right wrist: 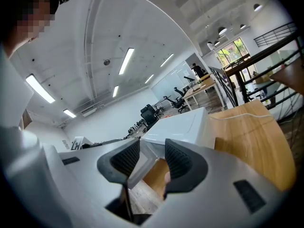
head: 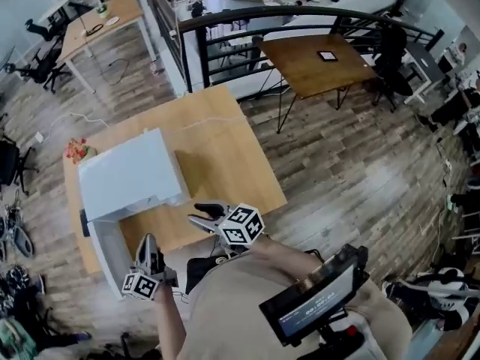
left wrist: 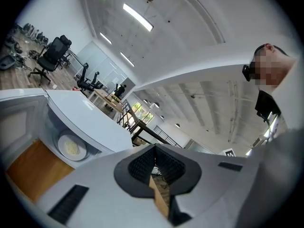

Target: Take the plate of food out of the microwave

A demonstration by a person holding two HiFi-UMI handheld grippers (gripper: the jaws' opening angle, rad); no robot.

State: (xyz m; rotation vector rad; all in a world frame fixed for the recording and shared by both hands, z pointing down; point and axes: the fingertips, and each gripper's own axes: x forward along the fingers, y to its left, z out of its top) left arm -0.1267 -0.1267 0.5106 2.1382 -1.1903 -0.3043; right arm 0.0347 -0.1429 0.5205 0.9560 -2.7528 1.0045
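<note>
Beige shirt [head: 232, 298], grey left hand-held gripper [left wrist: 154, 148], grey right hand-held gripper [right wrist: 152, 153], black ribbed pads [right wrist: 178, 161]

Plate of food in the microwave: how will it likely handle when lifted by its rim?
The plate looks rigid and shallow, so it should stay stiff, though a one-sided rim grip may tilt it. Its pale food lies loose in the middle and could slide. The smooth white rim may be slippery.

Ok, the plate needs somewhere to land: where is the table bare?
The table is bare right of the microwave, out to its right edge, with a white cable along the back. The near left is crowded: the open microwave door, left gripper and right gripper.
</note>
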